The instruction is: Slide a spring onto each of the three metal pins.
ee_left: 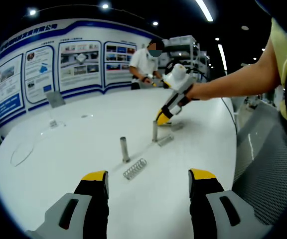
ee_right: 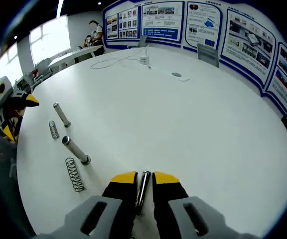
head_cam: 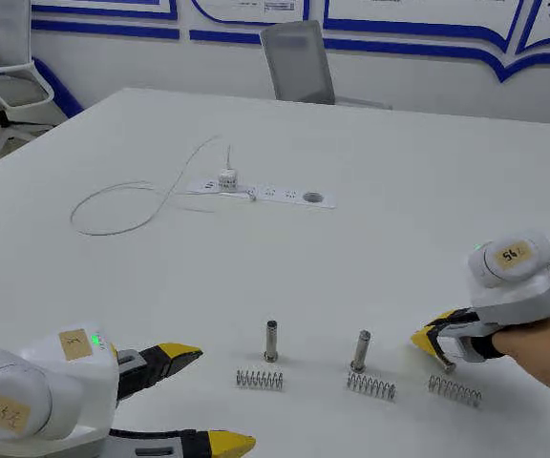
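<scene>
Two metal pins stand upright on the white table, the left pin and the middle pin. A spring lies in front of each: left spring, middle spring. A third spring lies further right. My right gripper is shut on the third pin, low over the table just above that spring. My left gripper hovers open at the near left with nothing between its fingers.
A white power strip with a plugged charger and a looping white cable lies mid-table. Chairs stand at the far edge. A person stands beyond the table in the left gripper view.
</scene>
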